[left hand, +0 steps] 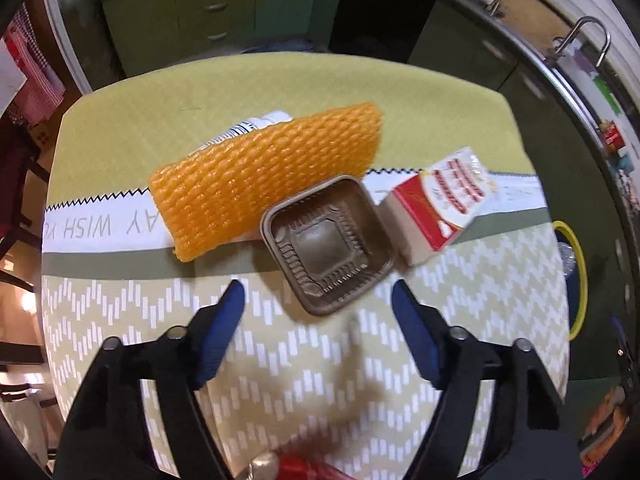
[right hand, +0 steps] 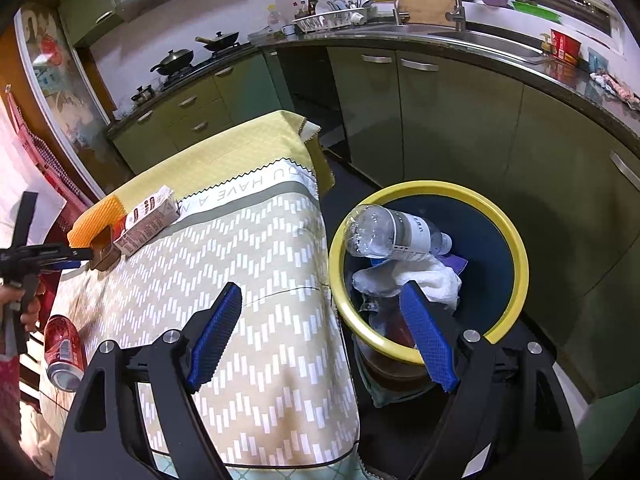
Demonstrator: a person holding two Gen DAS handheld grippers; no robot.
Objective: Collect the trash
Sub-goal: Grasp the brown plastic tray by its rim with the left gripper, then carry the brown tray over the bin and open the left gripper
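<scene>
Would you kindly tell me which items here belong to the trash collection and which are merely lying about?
Part of the job:
- orange foam net sleeve
- brown square plastic tray
- red-and-white paper carton
- red drink can
- yellow-rimmed blue bin

Just lying about:
- black pans on the stove
- dish rack
- patterned tablecloth

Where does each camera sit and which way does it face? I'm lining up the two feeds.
Left wrist: on the left hand-held gripper, open, looking down at the table, with brown tray, orange foam net and carton ahead.
Right wrist: on the right hand-held gripper, open, above the table edge, facing the yellow-rimmed bin holding a bottle; the person's hand shows at left.
Shared: tablecloth, tray, net, carton, bin.
</scene>
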